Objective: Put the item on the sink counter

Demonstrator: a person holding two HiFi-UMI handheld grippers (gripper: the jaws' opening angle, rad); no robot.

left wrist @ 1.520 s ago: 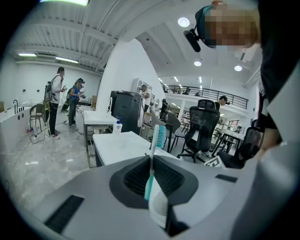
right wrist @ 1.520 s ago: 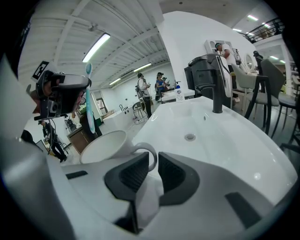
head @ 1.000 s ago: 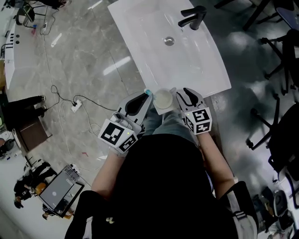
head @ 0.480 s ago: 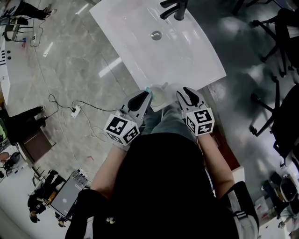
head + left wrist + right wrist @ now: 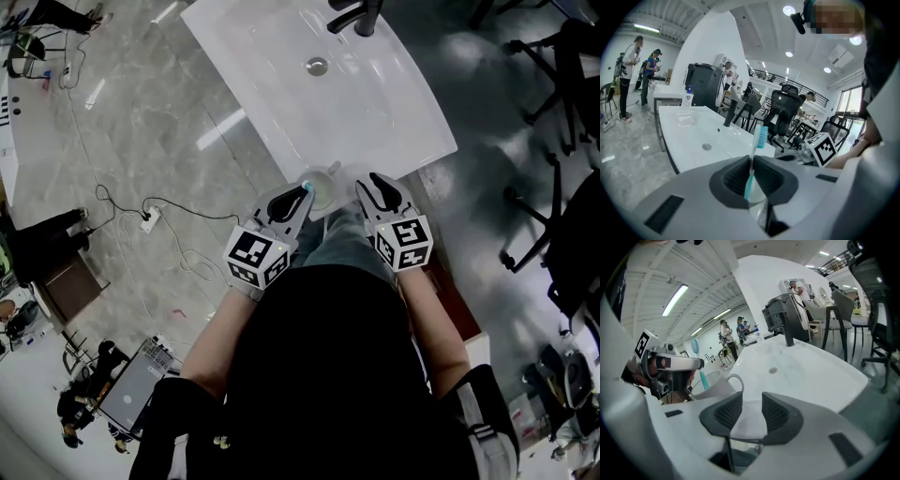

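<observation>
Toothbrush of white and teal plastic with blue bristles [image 5: 753, 161] stands upright between the ribbed dark pads of the left gripper [image 5: 751, 173], whose jaws are nearly together and clamped on its handle. The bristle end rises above the jaws. In the right gripper view the teal lower end [image 5: 702, 379] hangs at the mouth of a white ceramic mug with a loop handle [image 5: 719, 383]; whether it dips inside or only hangs above the rim I cannot tell. So the brush is held over the near edge of the counter, not lying on it.

The right gripper [image 5: 752, 411] sits just beside the mug on its other side. Its jaws are apart, with only bare counter showing between them.

From the head view the mug [image 5: 323, 187] sits at the near edge of the white rectangular sink counter [image 5: 281, 103], between the left gripper [image 5: 298, 195] and the right gripper [image 5: 375, 192].

Farther along the basin lies a round metal drain [image 5: 317, 66], and beyond it a black faucet [image 5: 354, 16]. A white pump bottle with a blue label [image 5: 687, 98] stands at the counter's far end.

Around the counter spreads a glossy grey marble floor [image 5: 141, 141] with a white power strip [image 5: 150, 214] on it, and black office chairs [image 5: 562, 56] stand to the right.
</observation>
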